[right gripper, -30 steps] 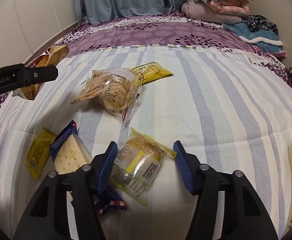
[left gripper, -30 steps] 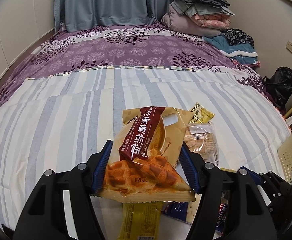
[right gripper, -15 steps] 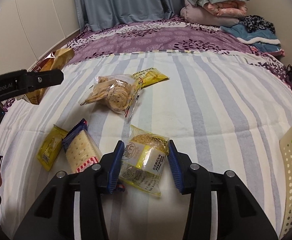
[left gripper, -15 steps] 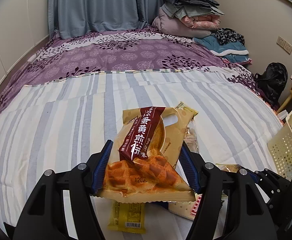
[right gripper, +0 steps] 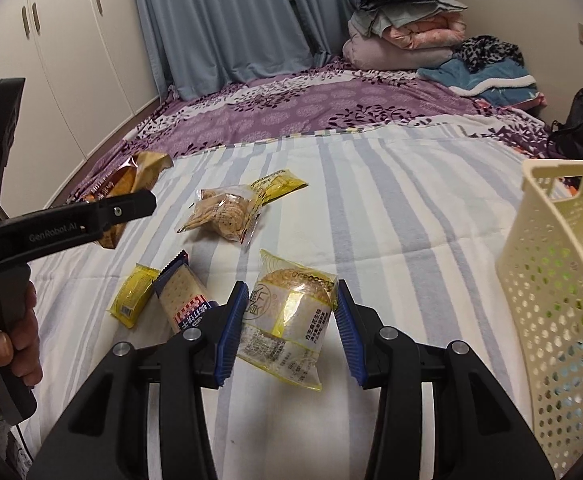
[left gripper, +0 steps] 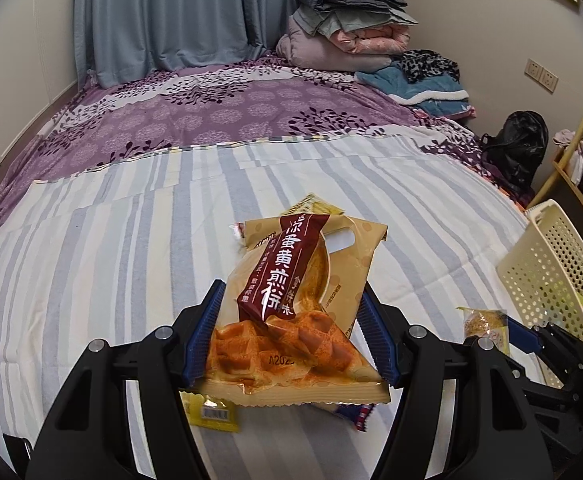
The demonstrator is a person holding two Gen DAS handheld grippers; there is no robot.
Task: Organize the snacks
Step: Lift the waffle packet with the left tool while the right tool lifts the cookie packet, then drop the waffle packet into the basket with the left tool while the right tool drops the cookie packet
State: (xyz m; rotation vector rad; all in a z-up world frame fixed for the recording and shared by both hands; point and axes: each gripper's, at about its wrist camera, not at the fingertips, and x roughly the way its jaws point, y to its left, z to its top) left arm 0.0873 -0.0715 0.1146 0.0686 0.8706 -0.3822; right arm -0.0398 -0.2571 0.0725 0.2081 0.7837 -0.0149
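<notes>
Both packets higher now: left tongs (left gripper: 291,340) pinching waffle bag (left gripper: 291,320); right tongs (right gripper: 289,332) pinching yellow cake packet (right gripper: 291,316)

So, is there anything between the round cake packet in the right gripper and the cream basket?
Nothing visible. The right gripper holds the round cake packet above the striped sheet, and the cream basket stands to its right with only bare sheet between. The other snacks lie to the left.

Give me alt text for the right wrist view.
The right gripper holds a yellow-wrapped round cake above a striped bed, a cream perforated basket at right. Four snack packets lie on the bed; the left gripper carries a waffle bag.
</notes>
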